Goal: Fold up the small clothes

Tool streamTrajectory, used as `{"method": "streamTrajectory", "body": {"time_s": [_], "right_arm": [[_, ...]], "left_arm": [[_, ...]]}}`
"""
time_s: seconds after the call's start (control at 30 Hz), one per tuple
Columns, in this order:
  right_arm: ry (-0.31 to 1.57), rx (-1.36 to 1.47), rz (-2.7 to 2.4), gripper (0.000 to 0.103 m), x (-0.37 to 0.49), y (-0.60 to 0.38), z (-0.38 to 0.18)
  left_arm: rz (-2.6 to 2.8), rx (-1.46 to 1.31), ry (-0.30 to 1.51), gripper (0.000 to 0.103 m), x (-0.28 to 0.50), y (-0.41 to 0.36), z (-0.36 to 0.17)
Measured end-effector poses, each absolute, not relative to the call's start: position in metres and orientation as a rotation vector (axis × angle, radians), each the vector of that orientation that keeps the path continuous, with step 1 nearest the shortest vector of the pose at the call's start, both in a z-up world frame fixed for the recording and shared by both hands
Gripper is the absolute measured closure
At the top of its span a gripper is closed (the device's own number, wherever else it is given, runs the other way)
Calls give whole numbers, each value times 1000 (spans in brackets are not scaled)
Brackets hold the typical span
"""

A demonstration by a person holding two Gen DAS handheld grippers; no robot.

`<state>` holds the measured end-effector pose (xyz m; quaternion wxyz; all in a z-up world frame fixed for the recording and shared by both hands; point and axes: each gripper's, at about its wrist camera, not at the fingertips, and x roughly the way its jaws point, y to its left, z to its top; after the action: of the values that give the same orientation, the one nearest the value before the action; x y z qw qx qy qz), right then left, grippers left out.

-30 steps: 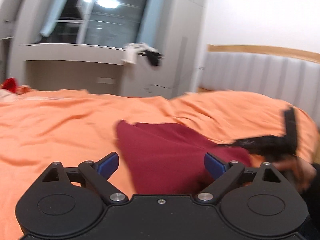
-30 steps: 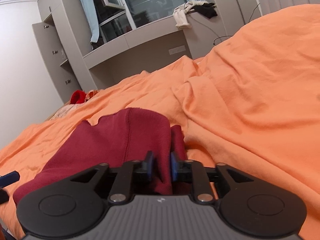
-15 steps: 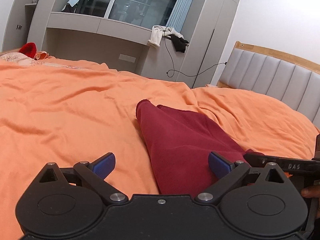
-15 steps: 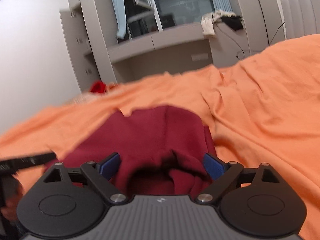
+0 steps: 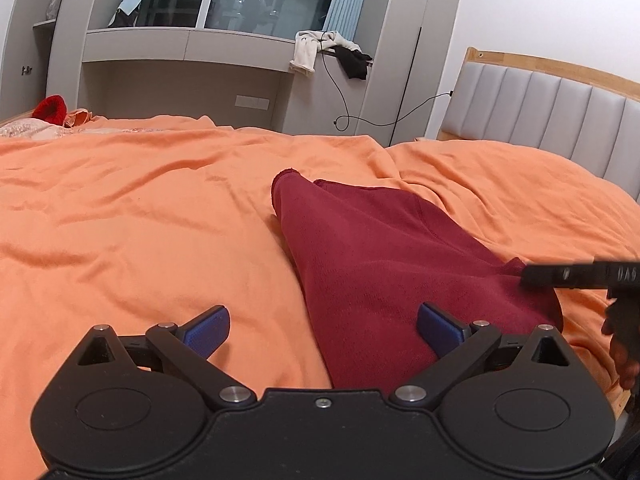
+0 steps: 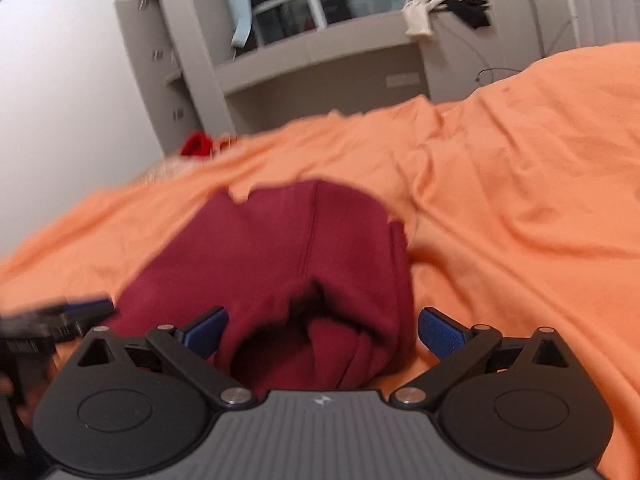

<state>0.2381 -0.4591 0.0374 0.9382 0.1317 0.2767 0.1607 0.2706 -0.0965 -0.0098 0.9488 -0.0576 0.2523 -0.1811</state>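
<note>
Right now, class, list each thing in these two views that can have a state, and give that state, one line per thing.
Left gripper: open, holding nothing.
Right gripper: open, holding nothing.
Dark red garment: lying folded over on the bed, bunched at its near end.
Orange bedcover: spread out, wrinkled.
White cloth: draped over the ledge edge.
Black cable: hanging loose.

Left gripper (image 5: 323,322): jaws spread wide apart, nothing held between them; both blue pads (image 5: 208,328) sit level, aimed forward and slightly downward.

Right gripper (image 6: 322,326): jaws also spread wide, gripping nothing; blue pads (image 6: 438,330) level, view somewhat blurred.

Right gripper from the left camera: one black finger reaches in from the right edge, roughly horizontal.

Right hand (image 5: 624,360): only a sliver of skin shows at the right edge, below that finger.

Left gripper from the right camera: a blurred dark shape at the left edge.
</note>
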Motion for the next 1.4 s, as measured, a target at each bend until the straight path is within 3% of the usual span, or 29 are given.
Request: {"method": "streamTrajectory", "body": {"time_s": [1.4], "right_arm": [[598, 357, 200, 0, 261, -456, 11]], "left_arm": [[-345, -61, 499, 3, 263, -105, -11]]}}
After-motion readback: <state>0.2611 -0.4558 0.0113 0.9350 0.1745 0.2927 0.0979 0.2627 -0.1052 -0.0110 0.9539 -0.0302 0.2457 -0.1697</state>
